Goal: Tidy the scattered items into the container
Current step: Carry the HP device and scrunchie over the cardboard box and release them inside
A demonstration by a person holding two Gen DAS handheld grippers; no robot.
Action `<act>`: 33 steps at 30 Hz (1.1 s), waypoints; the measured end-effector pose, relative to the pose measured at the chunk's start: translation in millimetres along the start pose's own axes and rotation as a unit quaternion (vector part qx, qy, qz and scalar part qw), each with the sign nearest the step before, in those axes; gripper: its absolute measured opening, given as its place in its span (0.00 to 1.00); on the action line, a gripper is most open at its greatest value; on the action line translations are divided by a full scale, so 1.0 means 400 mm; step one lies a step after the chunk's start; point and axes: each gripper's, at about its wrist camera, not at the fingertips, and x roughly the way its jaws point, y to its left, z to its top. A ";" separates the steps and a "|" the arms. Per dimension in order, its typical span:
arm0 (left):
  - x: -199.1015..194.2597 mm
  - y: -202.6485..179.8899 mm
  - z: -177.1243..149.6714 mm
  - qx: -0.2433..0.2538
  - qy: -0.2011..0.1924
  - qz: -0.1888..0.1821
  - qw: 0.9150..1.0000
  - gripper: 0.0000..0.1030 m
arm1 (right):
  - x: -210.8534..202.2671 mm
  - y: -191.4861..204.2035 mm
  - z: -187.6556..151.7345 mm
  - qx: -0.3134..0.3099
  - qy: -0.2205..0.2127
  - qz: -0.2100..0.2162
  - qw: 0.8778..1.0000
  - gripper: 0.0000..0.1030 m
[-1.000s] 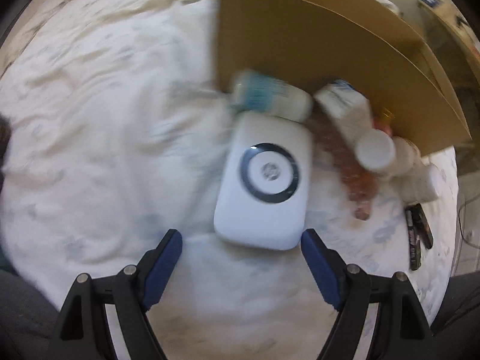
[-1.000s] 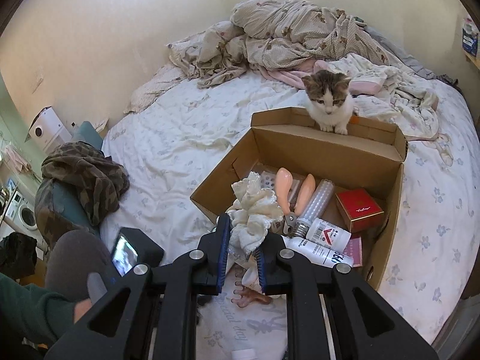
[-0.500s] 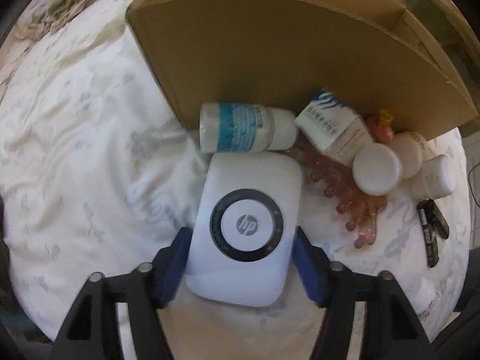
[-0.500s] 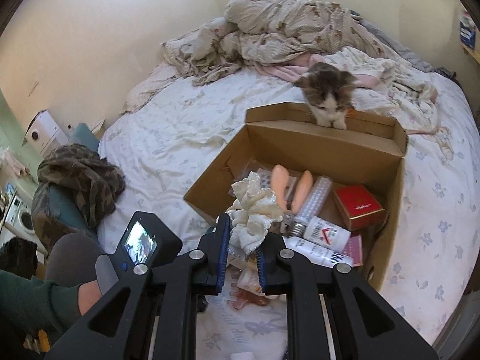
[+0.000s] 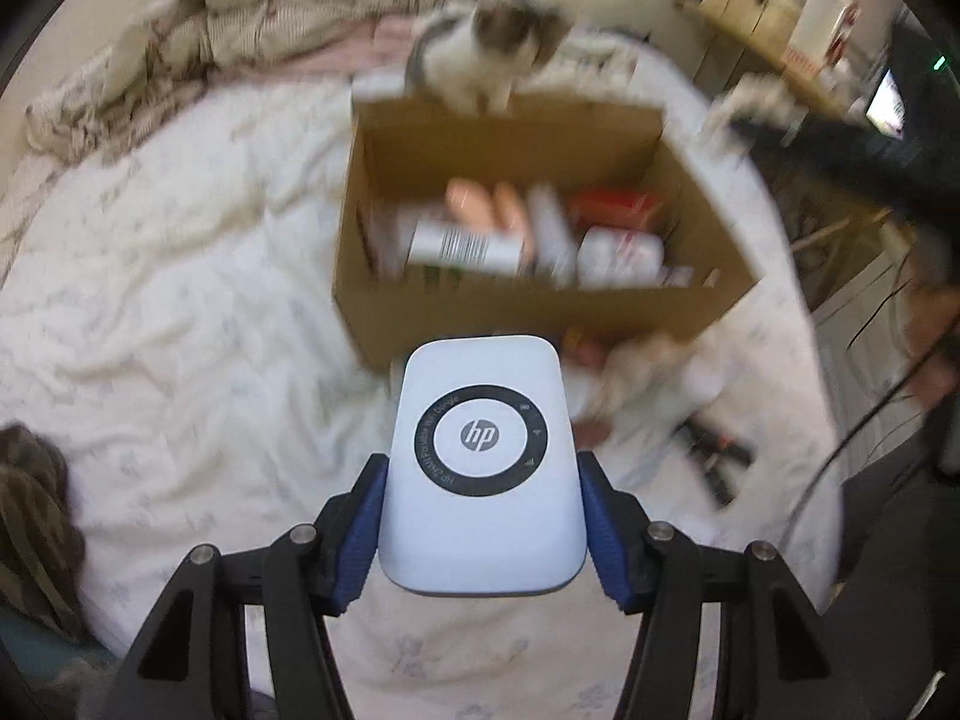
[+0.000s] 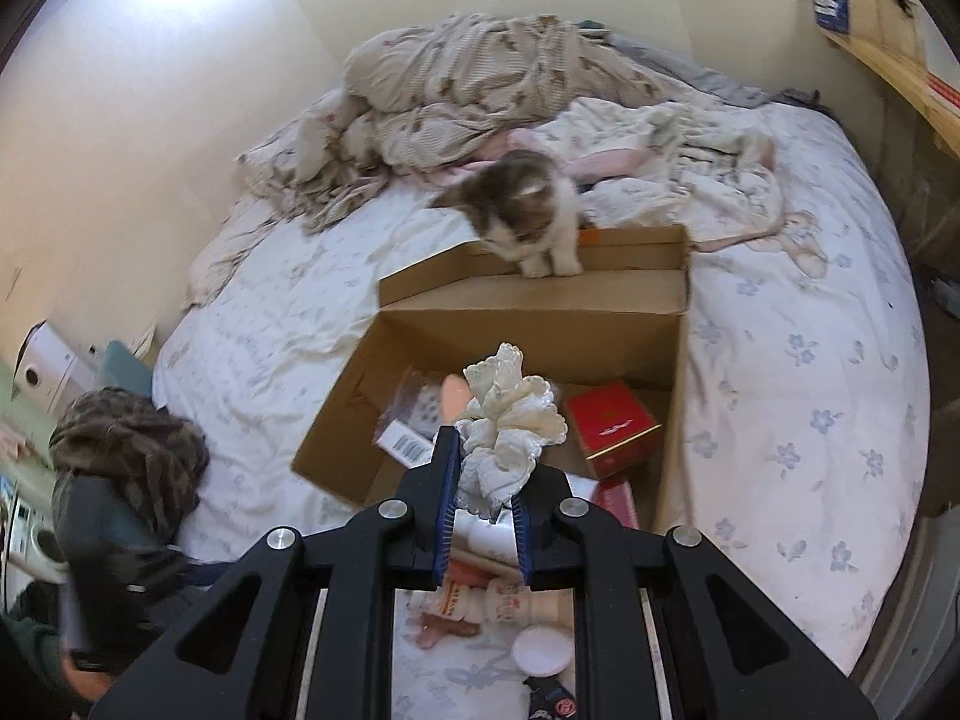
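Our left gripper clamps the white rounded HP device; right gripper pinches the frilly white cloth. We release inside the open brown cardboard box, avoiding the grey-and-white kitten on its far flap.

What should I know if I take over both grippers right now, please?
Left gripper: shut on the white HP device, lifted off the bed, short of the box.
Right gripper: shut on a white cloth, held over the box.
Done: red carton, bottles and tubes lie in the box.
Left: drop both items in; a jar lid, bottles and dark sticks lie on the bed by the box.
Mind the kitten on the far flap.
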 end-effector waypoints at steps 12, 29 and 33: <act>0.038 -0.059 0.243 0.055 -0.061 0.009 0.997 0.59 | 0.147 -0.024 -0.011 -0.009 0.066 -0.044 0.997 0.17; 0.310 0.004 0.327 -0.017 0.012 0.031 0.999 0.60 | 0.216 -0.001 -0.020 -0.065 0.090 -0.120 0.987 0.75; 0.295 0.016 0.329 -0.021 0.008 0.035 0.999 0.76 | 0.208 -0.005 -0.016 -0.062 0.086 -0.128 0.986 0.75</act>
